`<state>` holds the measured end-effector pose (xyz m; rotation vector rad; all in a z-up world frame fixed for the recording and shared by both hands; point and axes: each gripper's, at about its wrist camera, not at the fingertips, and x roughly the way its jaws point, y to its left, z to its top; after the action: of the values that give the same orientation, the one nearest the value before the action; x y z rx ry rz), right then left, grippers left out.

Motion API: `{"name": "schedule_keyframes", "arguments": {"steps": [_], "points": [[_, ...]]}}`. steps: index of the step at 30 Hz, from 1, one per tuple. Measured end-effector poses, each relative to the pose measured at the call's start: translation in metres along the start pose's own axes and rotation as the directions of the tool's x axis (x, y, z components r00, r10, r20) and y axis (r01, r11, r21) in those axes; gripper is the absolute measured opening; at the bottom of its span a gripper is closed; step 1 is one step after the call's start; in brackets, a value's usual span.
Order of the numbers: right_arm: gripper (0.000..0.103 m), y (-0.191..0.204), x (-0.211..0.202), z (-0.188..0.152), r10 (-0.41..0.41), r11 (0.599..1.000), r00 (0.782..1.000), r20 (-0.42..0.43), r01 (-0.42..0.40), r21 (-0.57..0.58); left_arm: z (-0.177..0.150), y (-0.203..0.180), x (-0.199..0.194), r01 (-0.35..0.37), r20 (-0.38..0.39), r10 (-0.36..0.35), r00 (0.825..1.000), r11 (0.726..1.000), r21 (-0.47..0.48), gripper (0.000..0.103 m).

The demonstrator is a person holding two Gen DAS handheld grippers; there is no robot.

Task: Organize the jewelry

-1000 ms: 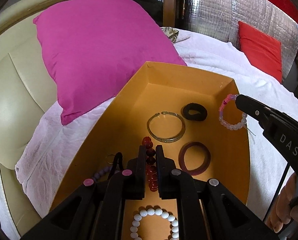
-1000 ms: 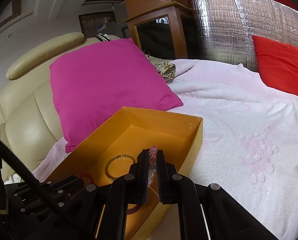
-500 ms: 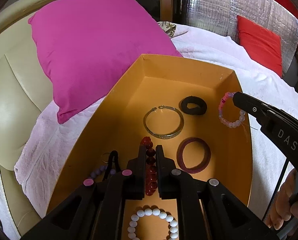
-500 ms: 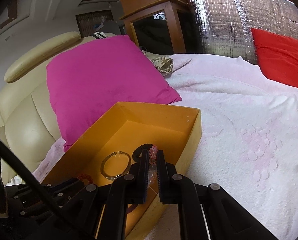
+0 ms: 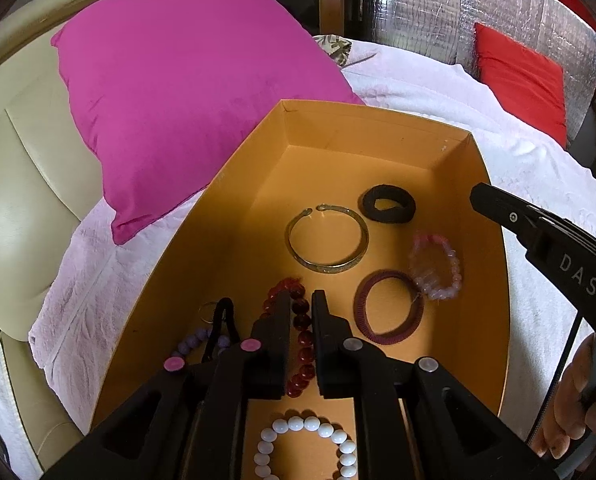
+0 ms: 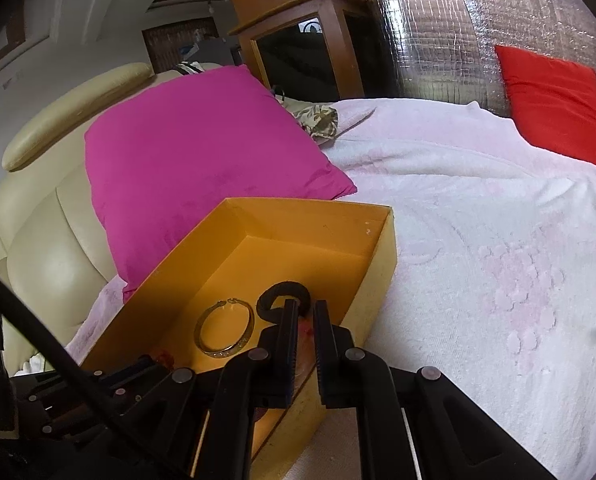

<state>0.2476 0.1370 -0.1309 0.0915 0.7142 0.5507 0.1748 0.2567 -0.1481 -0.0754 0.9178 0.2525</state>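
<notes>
Inside the orange box (image 5: pixel 257 208), right side: pink bead bracelet (image 5: pixel 436 266), blurred, just dropped from my right tongs (image 6: pixel 305 312), now parted and empty. Left tongs (image 5: pixel 301 300) slightly parted over red beads (image 5: pixel 298 328), grasping nothing. One more piece stowed.

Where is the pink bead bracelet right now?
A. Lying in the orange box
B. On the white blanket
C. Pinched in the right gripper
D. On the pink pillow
A: the pink bead bracelet lies on the floor of the orange box, beside the maroon bangle, below the right gripper.
</notes>
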Motion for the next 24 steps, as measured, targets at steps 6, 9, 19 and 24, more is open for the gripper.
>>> {"name": "schedule_keyframes", "arguments": {"steps": [6, 9, 19, 24], "points": [[0.014, -0.001, -0.011, 0.0, 0.016, 1.0, 1.0, -0.026, -0.015, 0.027, 0.001, 0.003, -0.021, -0.011, 0.059, 0.014, 0.998, 0.999, -0.037, 0.059], [0.022, 0.001, -0.033, -0.005, 0.025, 0.999, 0.999, -0.032, -0.024, 0.022, -0.005, 0.003, -0.052, -0.035, 0.141, 0.043, 0.989, 0.998, -0.054, 0.071], [0.065, 0.027, -0.184, -0.027, 0.025, 0.989, 0.995, 0.094, -0.011, -0.145, -0.028, -0.009, -0.186, -0.208, 0.345, 0.209, 0.915, 0.977, -0.04, 0.087], [0.066, 0.046, -0.261, -0.04, 0.042, 0.99, 0.985, 0.165, -0.019, -0.141, -0.047, -0.005, -0.268, -0.281, 0.447, 0.284, 0.848, 0.957, -0.074, 0.097]]}}
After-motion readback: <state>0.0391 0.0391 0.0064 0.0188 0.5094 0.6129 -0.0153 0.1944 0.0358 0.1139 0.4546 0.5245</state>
